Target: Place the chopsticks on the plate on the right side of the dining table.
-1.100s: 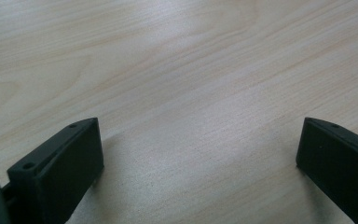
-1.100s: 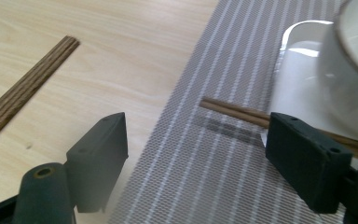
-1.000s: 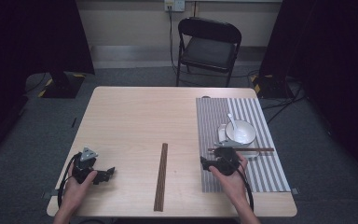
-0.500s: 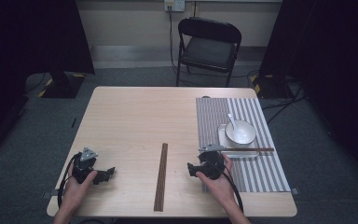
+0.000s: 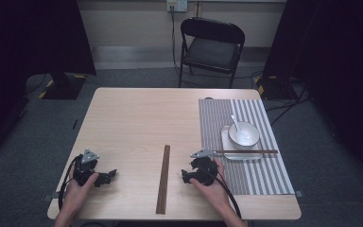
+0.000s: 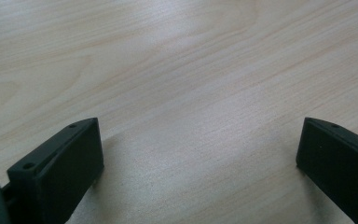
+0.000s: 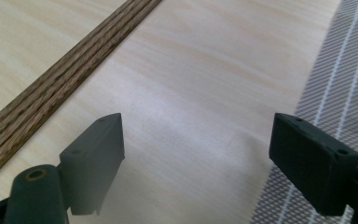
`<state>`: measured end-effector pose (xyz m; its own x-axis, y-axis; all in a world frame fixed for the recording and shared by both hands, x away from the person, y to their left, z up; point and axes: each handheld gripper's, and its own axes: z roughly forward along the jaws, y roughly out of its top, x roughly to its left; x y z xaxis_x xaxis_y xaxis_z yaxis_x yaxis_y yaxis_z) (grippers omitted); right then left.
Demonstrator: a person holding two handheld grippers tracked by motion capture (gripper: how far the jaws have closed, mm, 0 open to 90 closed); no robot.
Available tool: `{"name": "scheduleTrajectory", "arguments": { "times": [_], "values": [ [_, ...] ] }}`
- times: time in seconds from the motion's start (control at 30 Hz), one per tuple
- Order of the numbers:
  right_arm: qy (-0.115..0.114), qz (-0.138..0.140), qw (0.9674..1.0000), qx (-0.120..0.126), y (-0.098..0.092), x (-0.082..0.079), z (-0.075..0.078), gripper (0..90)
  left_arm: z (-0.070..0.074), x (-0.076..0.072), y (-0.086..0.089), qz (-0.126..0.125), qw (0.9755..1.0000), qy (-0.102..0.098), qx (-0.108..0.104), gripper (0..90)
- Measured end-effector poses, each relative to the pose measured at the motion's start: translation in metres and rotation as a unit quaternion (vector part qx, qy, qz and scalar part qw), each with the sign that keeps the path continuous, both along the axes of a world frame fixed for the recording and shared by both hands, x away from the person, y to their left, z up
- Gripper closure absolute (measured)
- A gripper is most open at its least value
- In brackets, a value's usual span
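Note:
A pair of dark wooden chopsticks (image 5: 163, 178) lies lengthwise on the light wooden table (image 5: 137, 123), near its front middle; its striped grain also shows at the upper left in the right gripper view (image 7: 70, 70). My right gripper (image 5: 185, 176) rests just right of them, open, with nothing between its jaws (image 7: 196, 154). My left gripper (image 5: 109, 175) sits at the front left of the table, open over bare wood (image 6: 200, 154). A white bowl (image 5: 243, 134) with a spoon (image 5: 235, 122) stands on a small tray (image 5: 227, 150), and a second chopstick pair (image 5: 248, 152) lies across that tray.
A grey striped placemat (image 5: 255, 175) covers the right part of the table; its edge shows at the right in the right gripper view (image 7: 340, 70). A black folding chair (image 5: 211, 45) stands beyond the far edge. Cables trail from both grippers toward the front edge.
My right gripper has moved left off the placemat toward the chopsticks lying on the table. The left gripper has stayed where it was.

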<state>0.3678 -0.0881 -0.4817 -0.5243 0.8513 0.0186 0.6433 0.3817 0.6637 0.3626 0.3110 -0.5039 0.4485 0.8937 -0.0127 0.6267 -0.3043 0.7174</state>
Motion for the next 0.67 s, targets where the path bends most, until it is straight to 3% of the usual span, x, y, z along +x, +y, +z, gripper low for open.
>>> {"name": "scheduleTrajectory", "arguments": {
  "times": [0.23,0.3,0.53,0.67],
  "values": [
    [-0.001,0.005,1.0,-0.007,0.007,-0.004,-0.009,17.1,0.0,0.0,0.0,0.0,1.0,0.0,0.0,0.0],
    [-0.012,0.006,0.9998,-0.011,0.008,-0.006,-0.011,16.3,0.0,0.0,0.0,0.0,1.0,0.0,0.0,0.0],
    [-0.048,0.012,0.9987,0.01,0.005,-0.012,-0.019,13.1,0.0,0.0,0.0,-0.001,1.0,0.0,0.001,0.0],
    [-0.049,0.012,0.9987,0.012,0.004,-0.012,-0.02,13.1,0.0,0.0,0.0,0.0,1.0,-0.001,0.0,0.0]
  ]
}}
